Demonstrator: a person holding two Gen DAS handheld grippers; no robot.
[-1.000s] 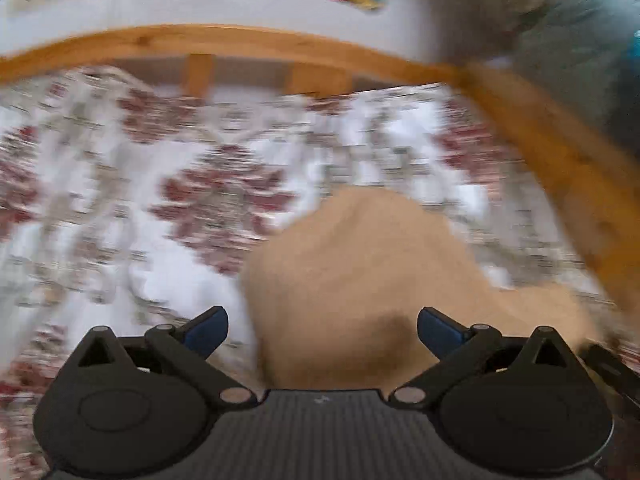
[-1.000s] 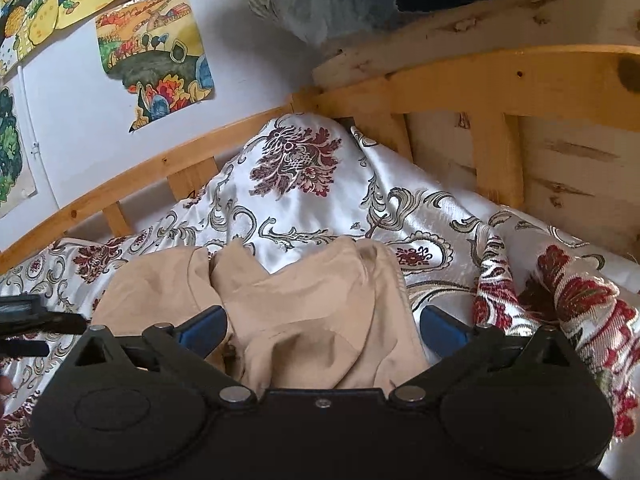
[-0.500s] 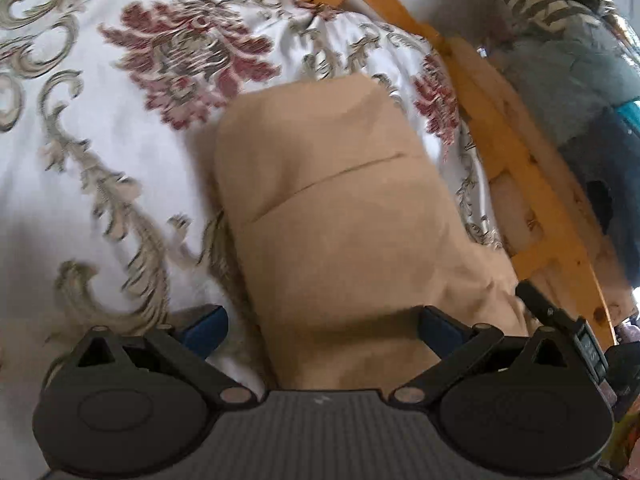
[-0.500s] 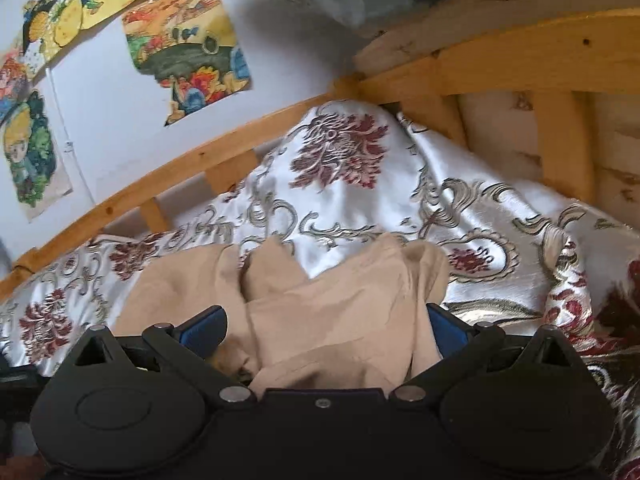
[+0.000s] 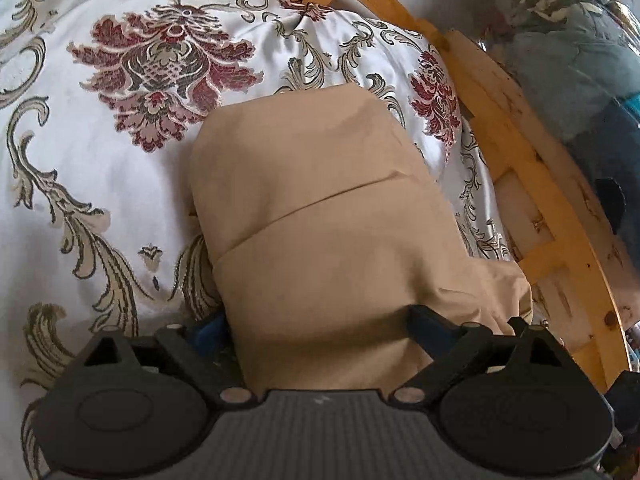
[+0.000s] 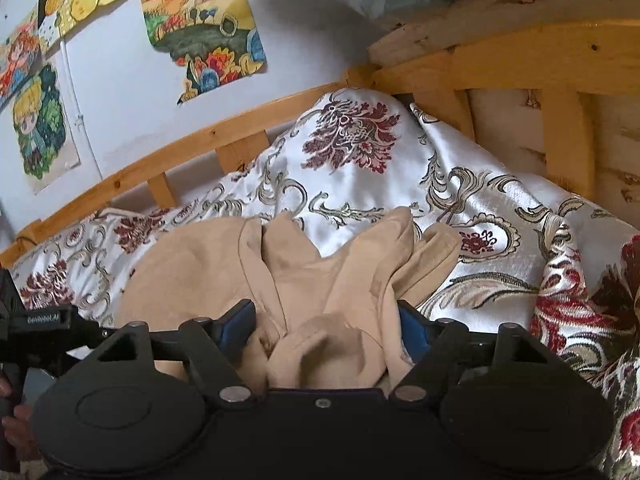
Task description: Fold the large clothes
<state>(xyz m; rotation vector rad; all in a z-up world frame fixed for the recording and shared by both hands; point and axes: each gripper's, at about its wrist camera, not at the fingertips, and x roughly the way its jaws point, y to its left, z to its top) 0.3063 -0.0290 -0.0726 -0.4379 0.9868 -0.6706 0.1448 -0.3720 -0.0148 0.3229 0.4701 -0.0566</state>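
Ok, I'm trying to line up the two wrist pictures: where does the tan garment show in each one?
Left wrist: the tan garment fills the centre, smooth with one fold line across it, running down between the left gripper fingers.
Right wrist: the tan garment lies low centre, bunched, between the closing jaws of the right gripper.
Shared landmark: the floral bedspread under it, bounded by the wooden bed rail.
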